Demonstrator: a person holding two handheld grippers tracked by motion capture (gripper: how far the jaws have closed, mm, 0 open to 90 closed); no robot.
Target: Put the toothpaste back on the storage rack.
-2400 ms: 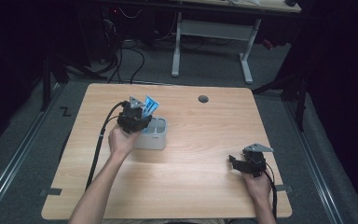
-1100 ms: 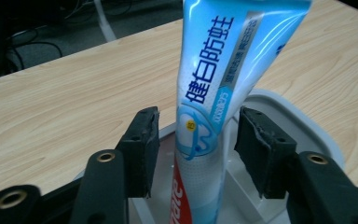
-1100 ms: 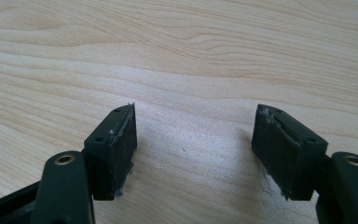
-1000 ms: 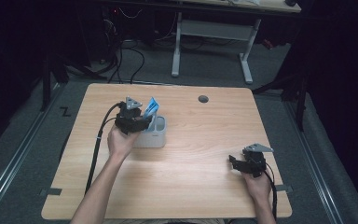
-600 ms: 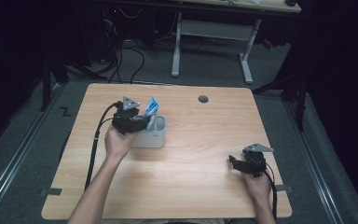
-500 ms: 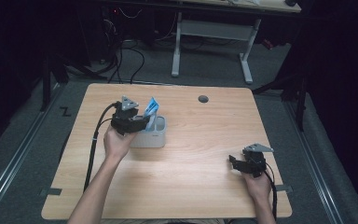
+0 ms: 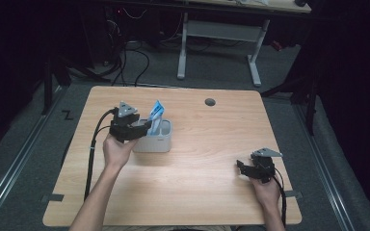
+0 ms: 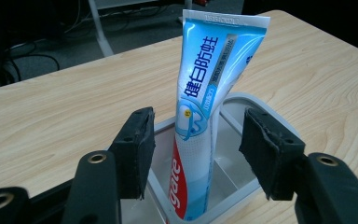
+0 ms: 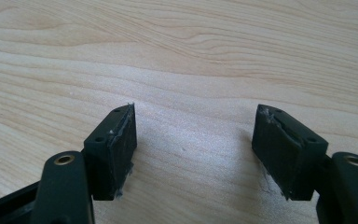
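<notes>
The toothpaste tube [image 8: 209, 116] stands tilted inside the grey holder [image 7: 160, 142], and the left tool [image 8: 196, 154] is open just beside the holder, its pads clear of the tube. The placing step seems finished, so the next move probably calls for drawing this tool away from the holder without knocking the tube. The right tool [image 9: 193, 154] rests open on the table [image 7: 212, 192], well apart from the holder.

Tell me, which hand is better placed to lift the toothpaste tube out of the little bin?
Left. The left gripper has its open fingers either side of the blue-and-white toothpaste tube standing in the grey plastic bin. The right gripper sits far off over bare wooden table.
</notes>
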